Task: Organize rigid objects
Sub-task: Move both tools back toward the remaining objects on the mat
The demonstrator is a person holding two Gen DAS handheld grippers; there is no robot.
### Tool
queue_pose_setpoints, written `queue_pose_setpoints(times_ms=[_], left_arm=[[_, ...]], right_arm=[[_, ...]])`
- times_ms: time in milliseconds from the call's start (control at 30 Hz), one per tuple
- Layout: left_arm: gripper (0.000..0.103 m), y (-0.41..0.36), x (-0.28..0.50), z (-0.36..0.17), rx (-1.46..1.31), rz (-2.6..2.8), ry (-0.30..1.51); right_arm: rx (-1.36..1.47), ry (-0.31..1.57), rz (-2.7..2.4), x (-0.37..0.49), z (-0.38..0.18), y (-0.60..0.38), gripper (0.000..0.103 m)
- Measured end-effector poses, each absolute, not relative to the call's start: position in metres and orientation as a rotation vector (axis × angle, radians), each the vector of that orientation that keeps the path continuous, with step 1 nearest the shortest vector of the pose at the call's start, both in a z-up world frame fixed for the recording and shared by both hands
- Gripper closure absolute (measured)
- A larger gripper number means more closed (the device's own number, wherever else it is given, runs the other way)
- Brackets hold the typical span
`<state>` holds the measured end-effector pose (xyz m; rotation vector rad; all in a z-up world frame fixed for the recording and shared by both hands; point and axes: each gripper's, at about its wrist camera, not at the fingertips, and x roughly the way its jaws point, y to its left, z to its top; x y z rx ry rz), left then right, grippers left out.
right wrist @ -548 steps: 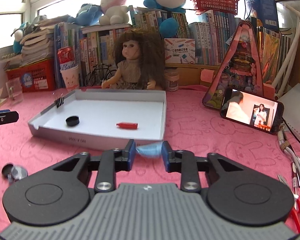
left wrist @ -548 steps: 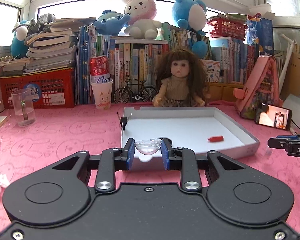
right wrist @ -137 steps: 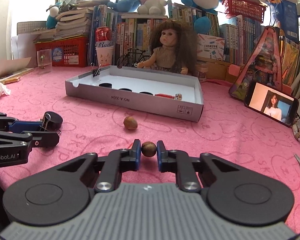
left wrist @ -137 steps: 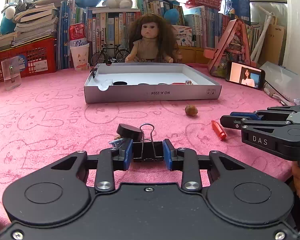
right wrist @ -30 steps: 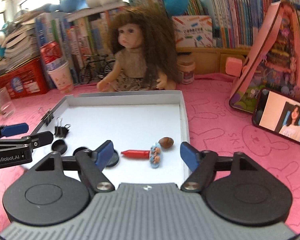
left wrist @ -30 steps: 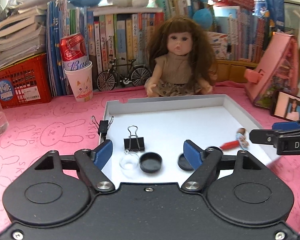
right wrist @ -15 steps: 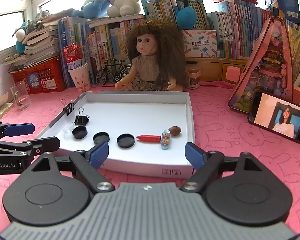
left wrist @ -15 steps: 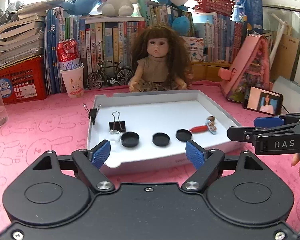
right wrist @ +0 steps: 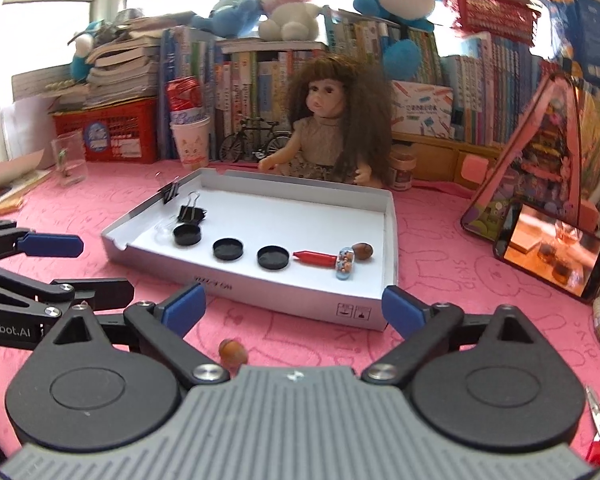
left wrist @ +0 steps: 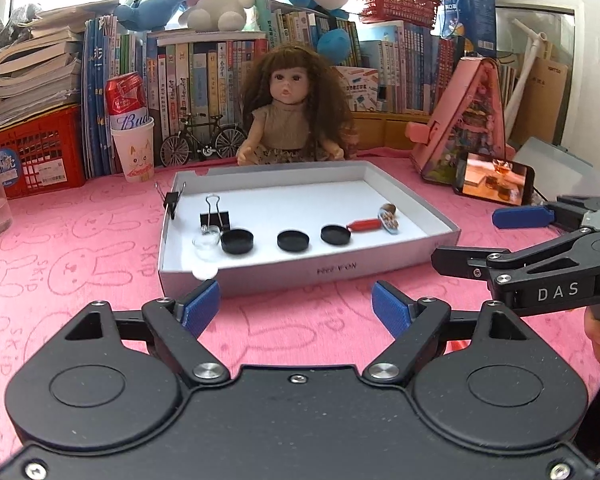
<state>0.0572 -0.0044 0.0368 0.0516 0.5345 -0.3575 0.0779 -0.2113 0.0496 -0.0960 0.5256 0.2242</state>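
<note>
Pink cloth covers the bench (right wrist: 460, 248). White cardboard tray (right wrist: 392, 240) sits mid-bench, holding along its near edge a binder clip (right wrist: 191, 213), three black caps (right wrist: 228, 249), a red piece (right wrist: 315, 259) and a nut (right wrist: 363, 251). Left gripper (left wrist: 296, 306) and right gripper (right wrist: 294, 307): fingers apart, empty. Second nut (right wrist: 232, 351) lies outside, near the tray's front wall.

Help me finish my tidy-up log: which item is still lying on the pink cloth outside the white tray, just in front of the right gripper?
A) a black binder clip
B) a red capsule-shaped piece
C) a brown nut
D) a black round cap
C: a brown nut lies on the pink cloth in front of the white tray, near the open right gripper.
</note>
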Motion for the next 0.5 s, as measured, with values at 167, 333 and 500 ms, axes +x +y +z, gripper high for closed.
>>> queue_pose_setpoints(times_ms=[167,333,500], left_arm=[[0.021,0.0,0.046,0.029,0.05,-0.357,0.543],[0.021,0.004,0.038,0.021,0.048,-0.352,0.547],[0.021,0.006,0.029,0.012,0.047,-0.35,0.558]], right_arm=[[-0.126,0.518,0.255,0.066,0.043,-0.206,0.0],[-0.117,0.523,0.266,0.056,0.033,-0.204,0.0],[-0.118,0.534,0.276,0.048,0.021,-0.203,0.0]])
